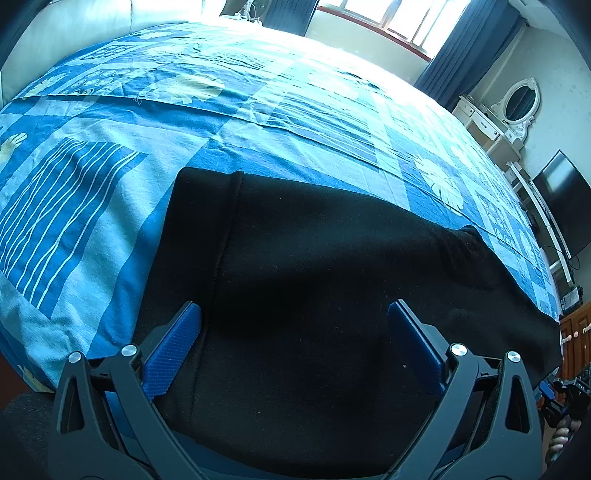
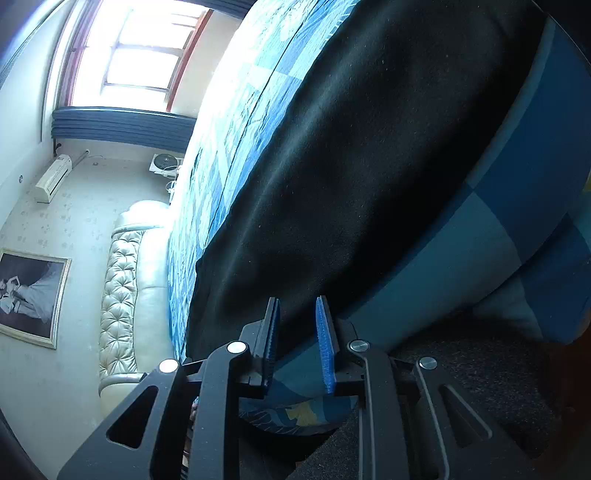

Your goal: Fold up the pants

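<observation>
Black pants (image 1: 314, 280) lie flat on a bed with a blue patterned sheet (image 1: 92, 184); the waistband end with a seam is at the left. My left gripper (image 1: 294, 310) is wide open just above the pants near the bed's front edge, one finger on each side of the cloth. In the right wrist view, which is rolled sideways, the pants (image 2: 351, 166) stretch away along the bed. My right gripper (image 2: 297, 308) is partly open at the pants' near edge, with a narrow gap between its blue pads (image 2: 325, 350); it holds nothing that I can see.
A cream tufted headboard (image 2: 125, 280) is at the bed's far end. A bright window (image 1: 399, 22) with dark blue curtains, a white dresser with an oval mirror (image 1: 517, 107) and a TV (image 1: 565, 199) stand beyond the bed. The bed's front edge is right below both grippers.
</observation>
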The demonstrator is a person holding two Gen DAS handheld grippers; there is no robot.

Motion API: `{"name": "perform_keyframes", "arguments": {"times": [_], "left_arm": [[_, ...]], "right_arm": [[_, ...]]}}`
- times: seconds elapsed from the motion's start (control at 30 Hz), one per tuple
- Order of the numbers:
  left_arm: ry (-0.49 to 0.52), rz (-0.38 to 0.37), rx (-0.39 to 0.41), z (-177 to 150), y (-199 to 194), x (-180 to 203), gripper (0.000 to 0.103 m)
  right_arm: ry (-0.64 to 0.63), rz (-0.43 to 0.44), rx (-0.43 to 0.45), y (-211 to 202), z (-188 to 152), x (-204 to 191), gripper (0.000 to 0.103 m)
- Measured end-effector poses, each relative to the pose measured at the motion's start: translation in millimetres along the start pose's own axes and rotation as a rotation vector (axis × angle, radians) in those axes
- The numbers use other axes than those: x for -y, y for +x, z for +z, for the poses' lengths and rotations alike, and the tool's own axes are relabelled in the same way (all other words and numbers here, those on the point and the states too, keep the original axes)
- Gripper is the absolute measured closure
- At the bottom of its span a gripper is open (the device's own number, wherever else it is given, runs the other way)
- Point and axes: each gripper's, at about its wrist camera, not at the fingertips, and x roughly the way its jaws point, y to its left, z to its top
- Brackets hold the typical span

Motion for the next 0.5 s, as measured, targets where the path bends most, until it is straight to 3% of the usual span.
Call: {"name": "perform_keyframes", "arguments": {"times": [0.07,0.2,0.33,0.5], "left_arm": [[-0.008,-0.008,-0.002,0.9,-0.5,-1.8,0.003],[-0.023,-0.014,-0.003,1.9,-0.3,-3.4,0.003],[-0.018,-0.011,-0.004,2.3,-0.2,-3.2,0.003],[-0.047,-0.035,-0.008,4.2,-1.1,-7.5,0.003]], "right_arm": [[-0.037,-0.049,-0.004,6.9,-0.4,-9.2,0.075],[-0.063,-0.093,-0.010,17.9,-2.4,-22.5,0.060],[-0.070,-0.129,-0.007,10.9,-11.4,-20.3,0.056],[-0.018,-0.081,-0.032,17.8,-20.6,-27.1,0.056]]}}
